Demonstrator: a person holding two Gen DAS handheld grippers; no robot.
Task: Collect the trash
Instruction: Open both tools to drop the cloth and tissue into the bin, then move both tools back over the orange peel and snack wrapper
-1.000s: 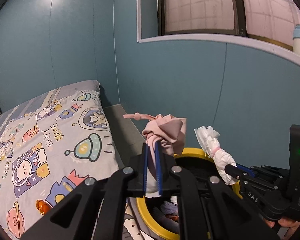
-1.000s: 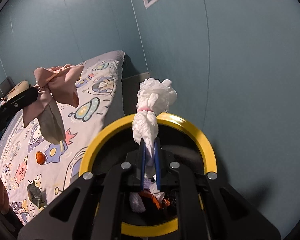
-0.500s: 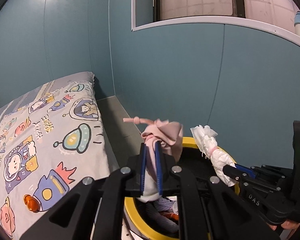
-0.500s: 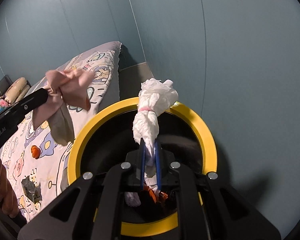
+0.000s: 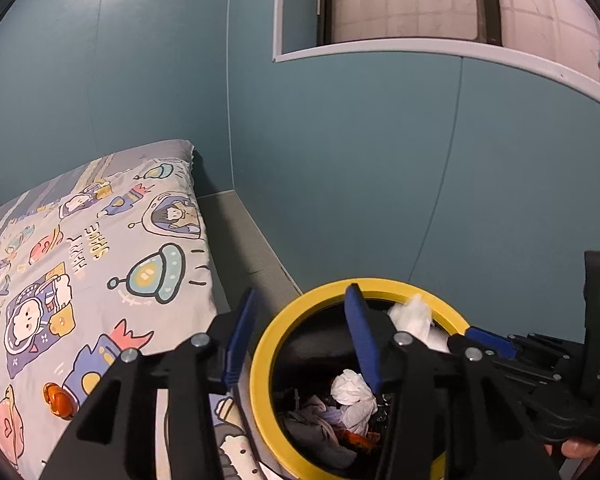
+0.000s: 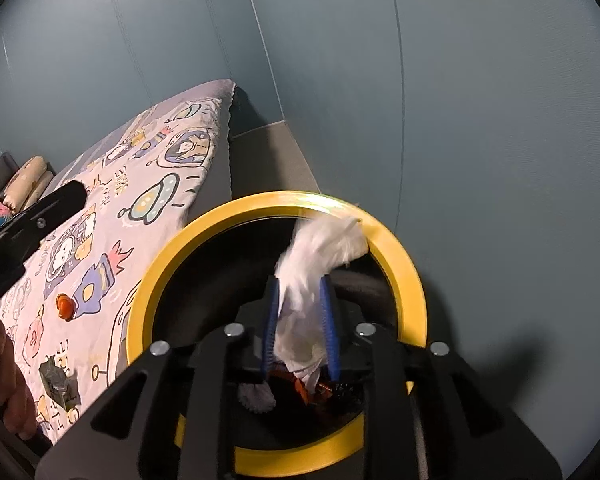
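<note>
Bin [image 6: 400, 264] depths dark, contents indistinct

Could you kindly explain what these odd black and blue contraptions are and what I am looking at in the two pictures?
They are hand-held grippers, one in each of a person's hands, each with a wide-angle camera looking forward along its two blue-padded fingers. One picture comes from each gripper.

In the left wrist view, the left gripper is opening, with nothing between its fingers. Below it stands a yellow-rimmed trash bin holding crumpled tissue and other rubbish.

In the right wrist view, the right gripper is also opening above that bin, with a blurred white tissue bundle between its fingers.

Beside the bin is a bed with a cartoon space-themed sheet. On it lie a small orange item and a dark crumpled wrapper.
</note>
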